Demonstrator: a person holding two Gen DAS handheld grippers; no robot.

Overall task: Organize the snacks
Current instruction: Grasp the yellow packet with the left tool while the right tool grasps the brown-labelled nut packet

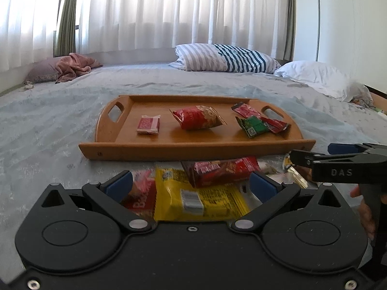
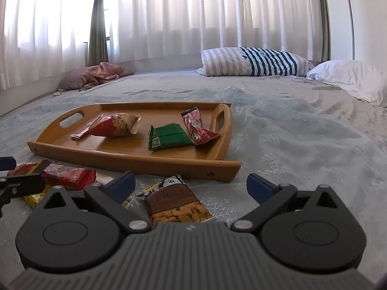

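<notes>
A wooden tray [image 1: 198, 148] [image 2: 135, 160] lies on the bed. In it are a small pink packet [image 1: 148, 125], a red puffed bag [image 1: 198, 120] [image 2: 115, 125], a green packet [image 1: 254, 126] [image 2: 168, 136] and a red wrapper [image 1: 251, 112] [image 2: 197, 128]. In front of the tray lies a loose pile: a yellow packet [image 1: 200, 197], a red packet [image 1: 221, 170] [image 2: 69, 175] and a brown peanut packet [image 2: 175, 201]. My left gripper [image 1: 192, 184] is open just over the yellow packet. My right gripper [image 2: 191, 186] is open above the peanut packet; it also shows at the right edge of the left wrist view.
The grey-blue bedspread [image 2: 302, 145] stretches around the tray. A striped pillow [image 1: 225, 58] and a white pillow [image 1: 321, 78] lie at the far side, a pink pillow with a crumpled cloth [image 1: 70, 67] at the far left. White curtains hang behind. A hand [image 1: 366, 215] holds the right gripper.
</notes>
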